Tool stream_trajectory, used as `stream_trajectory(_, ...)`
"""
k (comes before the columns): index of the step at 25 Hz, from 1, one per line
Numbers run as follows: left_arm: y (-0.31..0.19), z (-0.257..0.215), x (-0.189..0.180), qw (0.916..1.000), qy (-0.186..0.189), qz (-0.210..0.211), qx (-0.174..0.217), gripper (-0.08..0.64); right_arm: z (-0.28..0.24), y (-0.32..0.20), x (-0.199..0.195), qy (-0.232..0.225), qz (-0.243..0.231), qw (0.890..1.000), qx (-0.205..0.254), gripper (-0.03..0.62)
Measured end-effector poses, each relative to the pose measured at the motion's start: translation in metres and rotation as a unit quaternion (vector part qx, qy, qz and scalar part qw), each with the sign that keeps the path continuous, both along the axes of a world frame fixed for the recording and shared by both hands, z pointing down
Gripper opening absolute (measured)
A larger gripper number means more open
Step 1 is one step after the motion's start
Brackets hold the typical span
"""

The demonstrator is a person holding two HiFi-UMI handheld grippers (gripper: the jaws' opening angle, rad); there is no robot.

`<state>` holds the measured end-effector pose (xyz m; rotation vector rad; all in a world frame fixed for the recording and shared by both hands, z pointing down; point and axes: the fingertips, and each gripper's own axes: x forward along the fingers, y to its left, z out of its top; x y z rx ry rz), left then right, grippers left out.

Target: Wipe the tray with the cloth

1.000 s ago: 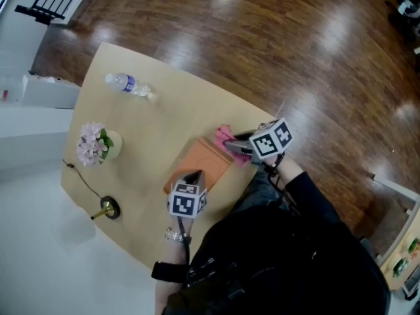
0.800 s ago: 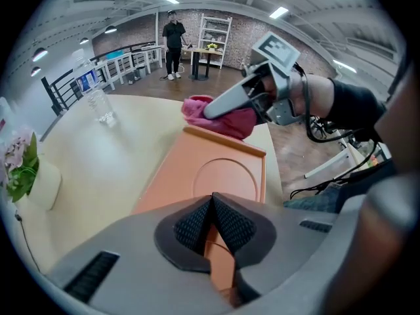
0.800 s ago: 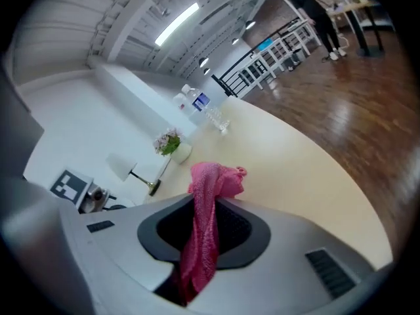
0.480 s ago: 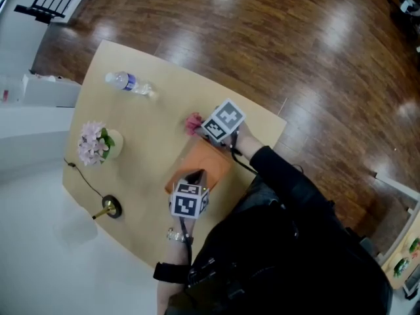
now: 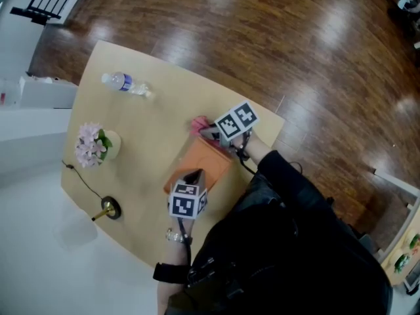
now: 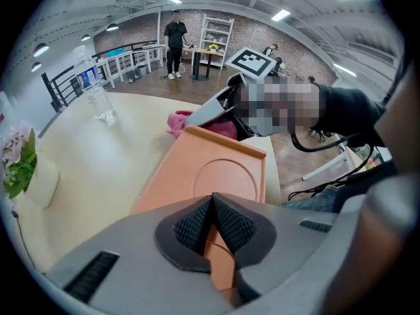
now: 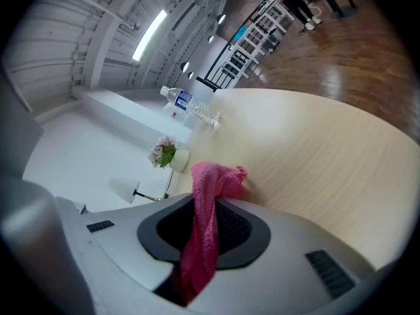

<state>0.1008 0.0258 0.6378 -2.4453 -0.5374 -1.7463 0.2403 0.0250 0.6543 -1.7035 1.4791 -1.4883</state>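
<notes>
My left gripper (image 6: 211, 223) is clamped on the tray's (image 6: 216, 176) near edge. Its long axis runs away toward the cloth (image 7: 213, 179), pinched in my right gripper (image 7: 205, 231).

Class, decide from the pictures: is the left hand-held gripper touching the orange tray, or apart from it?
Touching. The left gripper view shows the left hand-held gripper clamped on the near edge of the tray.

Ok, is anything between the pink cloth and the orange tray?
Nothing visible. The cloth, pinched in the right claw, is just past the far edge of the tray, whose face is bare; the left claw clamps its near edge.
</notes>
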Motion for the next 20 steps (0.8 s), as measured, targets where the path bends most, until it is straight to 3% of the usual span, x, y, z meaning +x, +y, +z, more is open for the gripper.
stream_trajectory(13,0.000,-0.001,0.002,0.9999,0.009,-0.006,-0.001,0.003,-0.013,0.094,-0.070,-0.073,0.065,0.995,0.022,0.078)
stream_trajectory(20,0.000,0.002,0.002,0.9996,0.024,0.015,0.007,0.003,-0.027,0.117,-0.091,-0.047,0.102,0.993,0.027,0.078)
